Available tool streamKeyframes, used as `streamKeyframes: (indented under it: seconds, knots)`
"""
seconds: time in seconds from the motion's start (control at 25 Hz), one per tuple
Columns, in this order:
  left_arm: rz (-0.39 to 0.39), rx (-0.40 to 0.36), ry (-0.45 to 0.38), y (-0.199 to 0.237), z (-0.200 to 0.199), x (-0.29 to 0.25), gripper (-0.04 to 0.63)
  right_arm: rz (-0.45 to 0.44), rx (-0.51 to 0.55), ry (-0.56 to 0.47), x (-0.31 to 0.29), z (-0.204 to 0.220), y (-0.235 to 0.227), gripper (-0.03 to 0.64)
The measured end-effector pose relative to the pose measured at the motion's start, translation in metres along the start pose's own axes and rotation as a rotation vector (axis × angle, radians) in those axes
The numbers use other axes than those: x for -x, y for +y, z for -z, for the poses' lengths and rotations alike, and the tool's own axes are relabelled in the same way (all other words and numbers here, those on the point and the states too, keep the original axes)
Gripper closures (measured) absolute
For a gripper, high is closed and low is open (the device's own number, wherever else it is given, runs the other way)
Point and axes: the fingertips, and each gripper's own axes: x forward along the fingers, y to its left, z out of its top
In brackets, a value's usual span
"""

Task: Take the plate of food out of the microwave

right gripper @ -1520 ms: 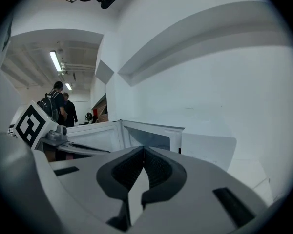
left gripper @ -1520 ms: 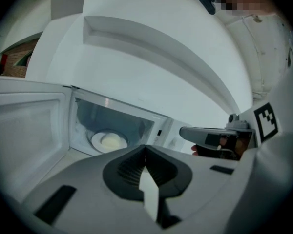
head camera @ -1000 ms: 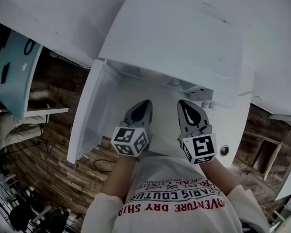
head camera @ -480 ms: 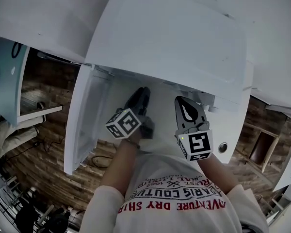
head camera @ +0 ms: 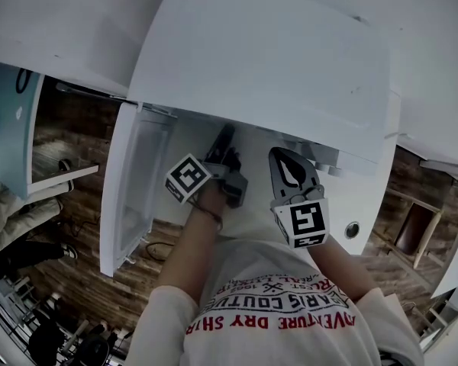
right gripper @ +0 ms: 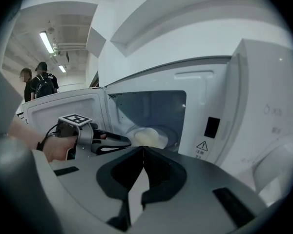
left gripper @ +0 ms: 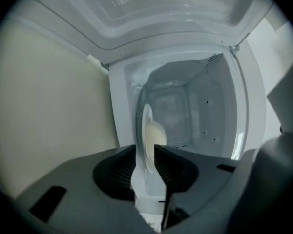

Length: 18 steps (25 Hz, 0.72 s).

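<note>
The white microwave (head camera: 275,59) stands with its door (head camera: 133,181) swung out to the left. Inside, a white plate (right gripper: 151,138) carries a pale mound of food (left gripper: 155,135). My left gripper (head camera: 226,137) lies rolled on its side at the mouth of the cavity. Its jaws have just been opening and stand open. In the left gripper view the plate (left gripper: 146,123) shows edge-on in line with the gap of the left gripper (left gripper: 145,149), not pinched. The right gripper (head camera: 284,157) hangs just in front of the oven, shut on nothing, its tips meeting in the right gripper view (right gripper: 143,149).
The microwave's control panel (right gripper: 263,116) with a round knob is to the right of the cavity. A white shelf or cabinet edge (right gripper: 185,23) overhangs it. Two people (right gripper: 39,79) stand far off at the left. The floor below is wood (head camera: 69,250).
The left gripper has rolled onto its side, moved forward to the microwave's opening, and its jaws have parted. The right gripper has shifted only a little.
</note>
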Motion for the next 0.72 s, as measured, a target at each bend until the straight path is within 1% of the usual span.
streamKeyframes:
  seconds: [0.08,0.28,0.36,0.64,0.72]
  knots:
    - [-0.003,0.019,0.001,0.000,0.000,-0.003,0.510,0.002,-0.003,0.003,0.001,0.002,-0.002,0.604]
    - [-0.030,0.044,0.011,0.003,-0.001,-0.008,0.546,0.006,-0.004,0.012,0.003,0.005,-0.008,0.606]
    - [-0.025,0.064,0.015,0.003,-0.001,-0.008,0.549,0.008,-0.006,0.015,0.004,0.006,-0.009,0.606]
    - [-0.002,0.088,0.002,0.001,-0.004,-0.005,0.572,0.002,-0.003,0.026,0.005,0.011,-0.007,0.604]
    - [0.019,0.077,-0.002,-0.004,-0.006,-0.003,0.580,0.003,-0.002,0.031,0.006,0.013,-0.007,0.606]
